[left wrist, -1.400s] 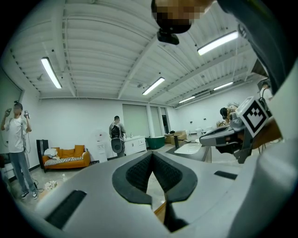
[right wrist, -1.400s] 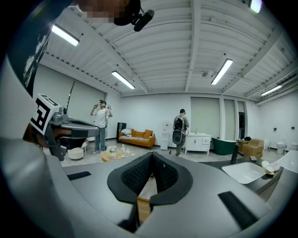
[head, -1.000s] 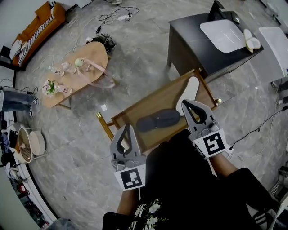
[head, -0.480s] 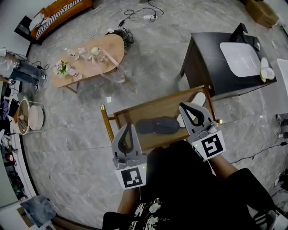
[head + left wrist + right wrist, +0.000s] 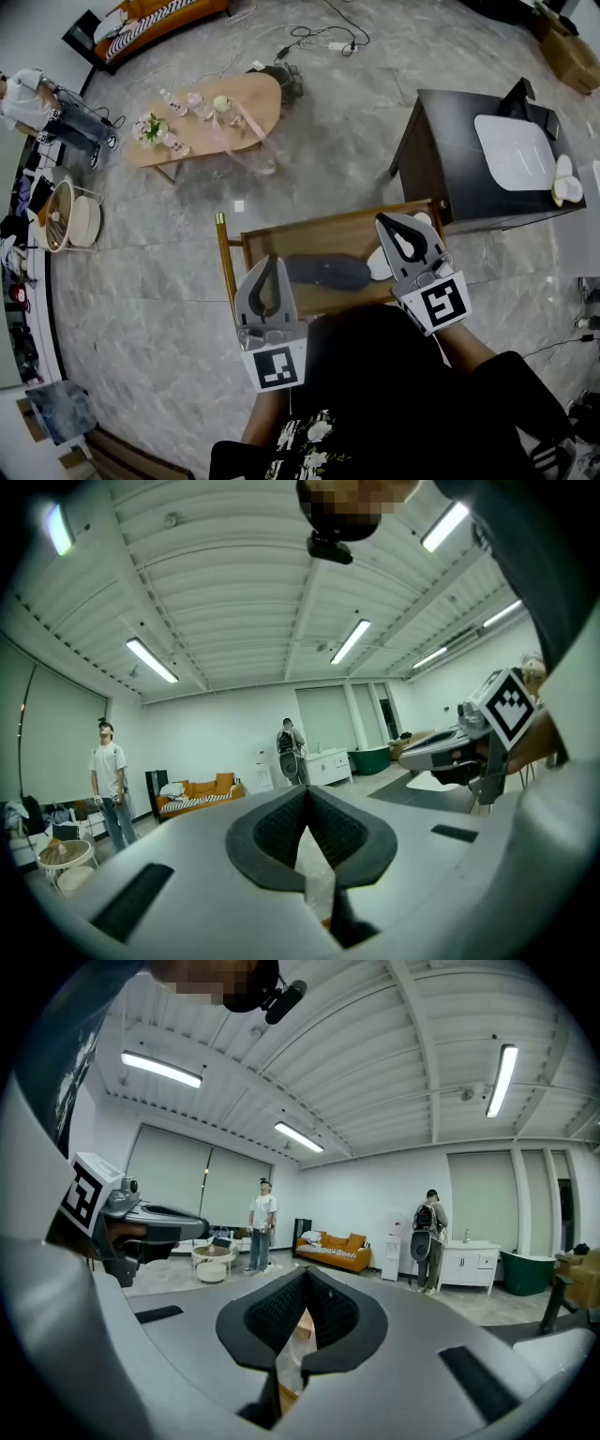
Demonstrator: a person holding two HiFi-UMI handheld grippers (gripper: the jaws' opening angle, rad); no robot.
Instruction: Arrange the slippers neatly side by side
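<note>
A dark grey slipper lies on a low wooden table just in front of me. A white slipper lies to its right, mostly hidden behind my right gripper. The right gripper is shut and empty, hovering over the table's right end. My left gripper is shut too, holding nothing, above the table's front left edge. In the gripper views the left gripper and the right gripper point about level across the room, pads pressed together. No slipper shows there.
An oval wooden coffee table with flowers and small items stands further out on the left. A black cabinet with a white pad is on the right. Cables lie on the grey floor. Two people and an orange sofa are at the far wall.
Both grippers have lifted slightly and tipped up toward level, staying shut. The head view has swung, so the room slid down the picture. The slippers lie as before.
</note>
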